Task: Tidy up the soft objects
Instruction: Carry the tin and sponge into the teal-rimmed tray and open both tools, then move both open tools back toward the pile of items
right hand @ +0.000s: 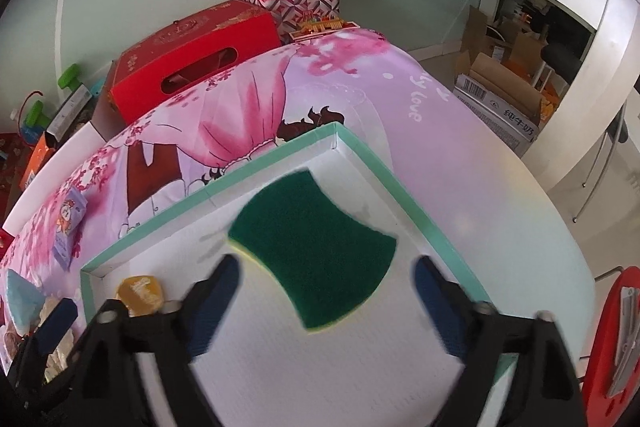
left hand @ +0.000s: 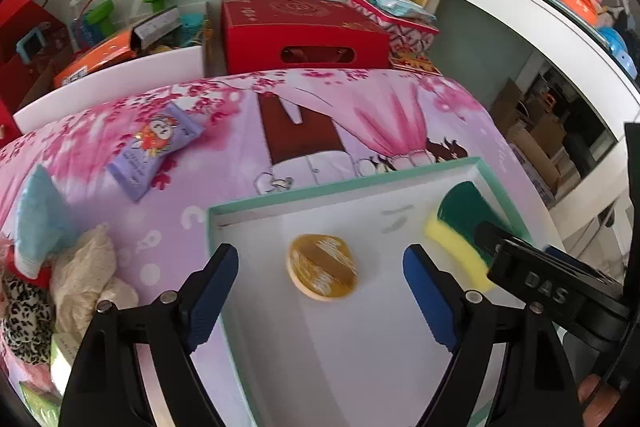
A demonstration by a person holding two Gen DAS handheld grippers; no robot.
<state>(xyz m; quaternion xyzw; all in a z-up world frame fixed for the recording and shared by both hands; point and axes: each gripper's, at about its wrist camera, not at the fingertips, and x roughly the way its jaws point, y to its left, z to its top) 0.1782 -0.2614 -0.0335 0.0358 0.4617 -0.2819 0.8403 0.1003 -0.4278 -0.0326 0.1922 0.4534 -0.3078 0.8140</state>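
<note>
Left gripper (left hand: 320,279), jaws wide apart, grips nothing; the round yellow-brown sponge pad (left hand: 321,266) lies loose between them on the floor of the shallow white, mint-rimmed cardboard tray (left hand: 340,183). Right gripper (right hand: 326,277), likewise spread and empty, straddles the green-and-yellow scouring sponge (right hand: 316,247) near the tray's far right corner. Beyond, near the pink floral bedsheet's (left hand: 400,107) left edge: a crumpled cloth pile (left hand: 80,275) and a purple packet (left hand: 154,147).

Both grippers point steeply down over the teal-rimmed tray (left hand: 320,189). The left gripper (left hand: 320,281) stands with its blue-padded jaws spread wide, nothing between the pads. The right gripper (right hand: 326,291), on the tray's right side, is spread just as wide, its pads gripping nothing. A fingertip (left hand: 590,393) shows beneath the right gripper's body.
</note>
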